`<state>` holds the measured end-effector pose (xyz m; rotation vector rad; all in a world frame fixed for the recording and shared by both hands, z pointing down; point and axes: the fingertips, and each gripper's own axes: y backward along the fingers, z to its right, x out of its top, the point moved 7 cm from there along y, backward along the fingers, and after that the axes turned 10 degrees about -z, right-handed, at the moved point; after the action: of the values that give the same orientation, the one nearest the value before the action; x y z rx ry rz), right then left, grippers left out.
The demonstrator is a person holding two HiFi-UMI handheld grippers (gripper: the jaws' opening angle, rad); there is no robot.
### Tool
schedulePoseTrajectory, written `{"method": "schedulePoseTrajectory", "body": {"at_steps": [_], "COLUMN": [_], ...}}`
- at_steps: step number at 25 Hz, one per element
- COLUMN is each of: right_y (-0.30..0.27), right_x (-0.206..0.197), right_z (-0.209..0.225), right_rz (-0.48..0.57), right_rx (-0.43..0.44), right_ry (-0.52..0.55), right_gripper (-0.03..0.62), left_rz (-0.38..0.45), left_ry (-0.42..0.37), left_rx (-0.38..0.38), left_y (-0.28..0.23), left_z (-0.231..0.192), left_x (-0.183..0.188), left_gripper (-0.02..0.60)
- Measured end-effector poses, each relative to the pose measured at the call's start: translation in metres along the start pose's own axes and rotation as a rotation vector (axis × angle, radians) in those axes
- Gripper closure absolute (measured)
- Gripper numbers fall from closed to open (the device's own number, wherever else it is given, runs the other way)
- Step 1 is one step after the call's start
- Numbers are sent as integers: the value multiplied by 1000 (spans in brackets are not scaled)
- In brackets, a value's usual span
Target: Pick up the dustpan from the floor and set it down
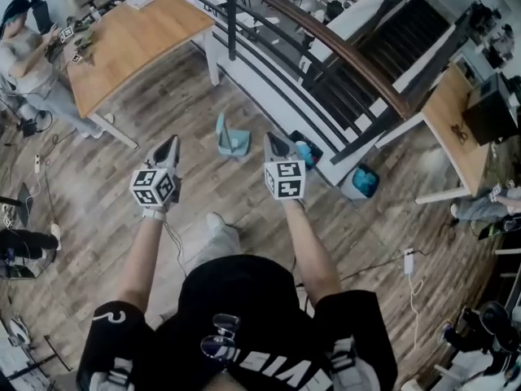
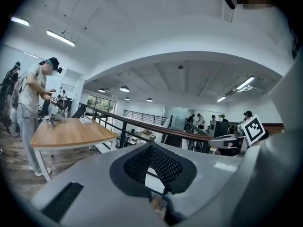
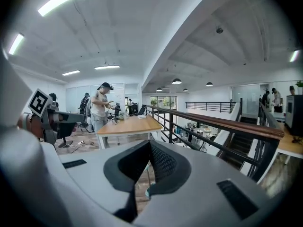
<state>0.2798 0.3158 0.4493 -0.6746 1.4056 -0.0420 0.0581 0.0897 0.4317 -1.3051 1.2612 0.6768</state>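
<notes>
Head view: dustpan (image 1: 232, 139) sits untouched on the floor (image 1: 155, 108); left gripper (image 1: 172, 143) and right gripper (image 1: 273, 140) are clenched, empty. Everything remains.

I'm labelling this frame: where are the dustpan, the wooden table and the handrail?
dustpan (image 1: 234, 142), head view, on its blue pan.
wooden table (image 1: 134, 36), head view, on the bare tabletop.
handrail (image 1: 350, 57), head view, on its brown top.
</notes>
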Motion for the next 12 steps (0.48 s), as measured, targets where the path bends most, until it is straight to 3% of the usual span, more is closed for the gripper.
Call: {"method": "schedulePoseTrajectory", "body": {"at_steps": [12], "right_y": [-120], "right_x": [47], "right_z": [-33], "right_rz": [-47], "right_rx": [-47], "right_ry": [-10], "right_gripper": [597], "left_rz": [-30], "left_ry": [17], "left_rx": [-49], "left_y": [-65], "left_z": [-122], "left_x": [32], "left_gripper": [583]}}
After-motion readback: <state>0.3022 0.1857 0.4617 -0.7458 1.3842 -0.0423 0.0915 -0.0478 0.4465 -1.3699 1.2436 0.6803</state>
